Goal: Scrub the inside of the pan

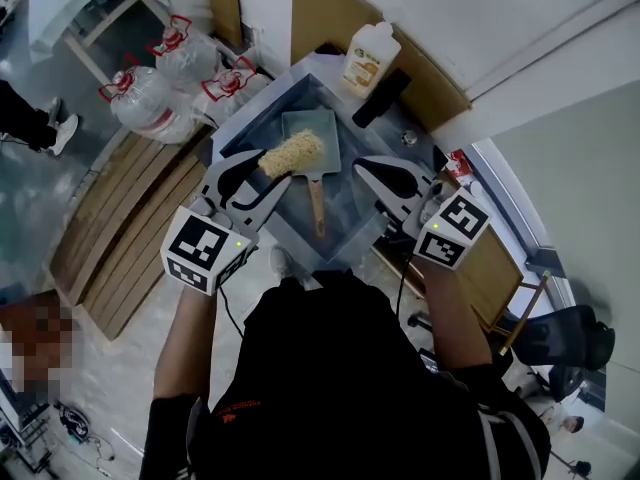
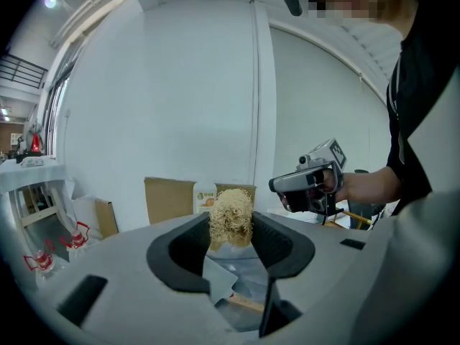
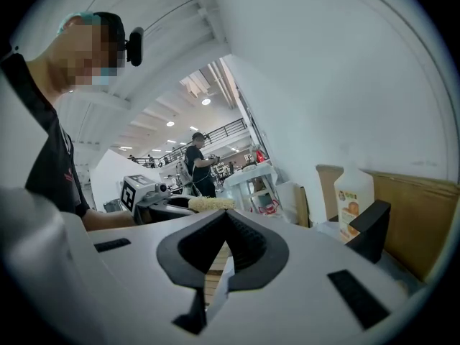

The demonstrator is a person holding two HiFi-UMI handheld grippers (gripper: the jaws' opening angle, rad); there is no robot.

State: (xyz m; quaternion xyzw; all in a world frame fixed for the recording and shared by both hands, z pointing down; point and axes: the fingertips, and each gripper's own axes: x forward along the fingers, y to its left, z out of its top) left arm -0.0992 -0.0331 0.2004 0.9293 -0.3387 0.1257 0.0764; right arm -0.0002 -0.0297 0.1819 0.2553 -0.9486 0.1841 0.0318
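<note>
A square grey pan with a wooden handle lies in a metal sink, its handle pointing toward me. My left gripper is shut on a tan fibrous scrubber, which sits over the pan's near left part; I cannot tell whether it touches. In the left gripper view the scrubber stands upright between the jaws, with the pan below. My right gripper hovers at the sink's right side with its jaws shut and nothing between them.
A white detergent bottle and a black object stand at the sink's far edge. Large water jugs and wooden planks lie to the left. An office chair is at the right.
</note>
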